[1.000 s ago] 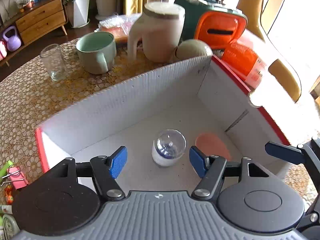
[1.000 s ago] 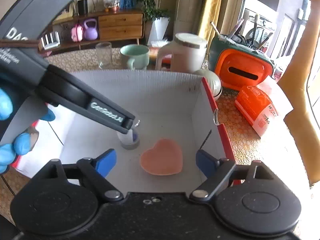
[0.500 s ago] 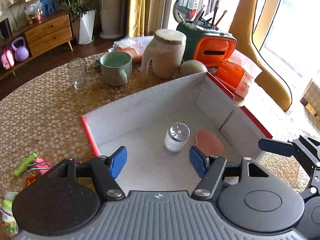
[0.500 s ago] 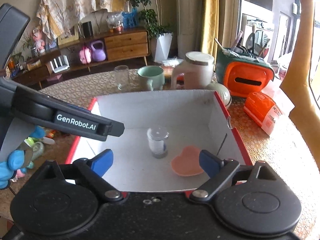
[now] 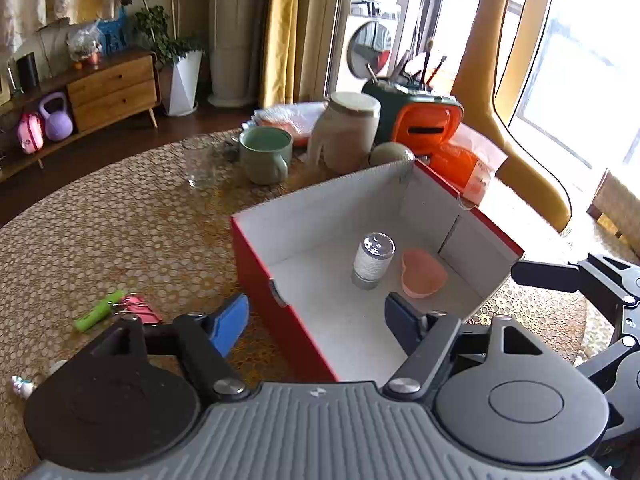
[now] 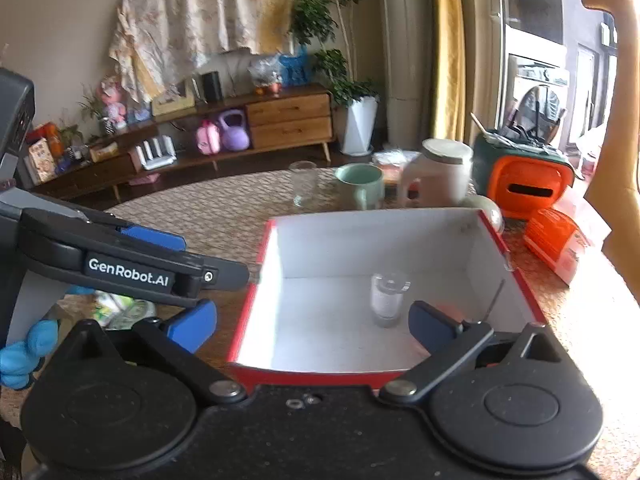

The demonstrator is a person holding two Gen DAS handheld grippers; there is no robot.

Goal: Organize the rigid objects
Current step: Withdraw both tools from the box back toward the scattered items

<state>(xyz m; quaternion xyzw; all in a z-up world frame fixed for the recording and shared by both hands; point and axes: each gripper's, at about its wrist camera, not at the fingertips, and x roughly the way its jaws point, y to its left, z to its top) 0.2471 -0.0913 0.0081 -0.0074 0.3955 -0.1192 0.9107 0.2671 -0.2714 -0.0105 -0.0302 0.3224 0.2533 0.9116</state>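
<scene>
Glass jar [image 5: 373, 256] (upright) in cardboard box [image 5: 316, 208]

One red box with a white lining [image 5: 424, 196] stands on the table, and in it are one small clear jar [image 5: 373, 258] and one pink heart-shaped dish [image 5: 424, 274]. Behind the box are one empty drinking glass [image 5: 202, 168], one green mug [image 5: 266, 154], one beige lidded jug [image 5: 346, 132], one rounded pale bowl [image 5: 390, 154], one orange and green case [image 5: 426, 122] and one orange packet [image 5: 466, 164]. Two grippers show, each with two blue-padded fingers: the left gripper [image 5: 314, 318] and the right gripper [image 6: 312, 324].
</scene>
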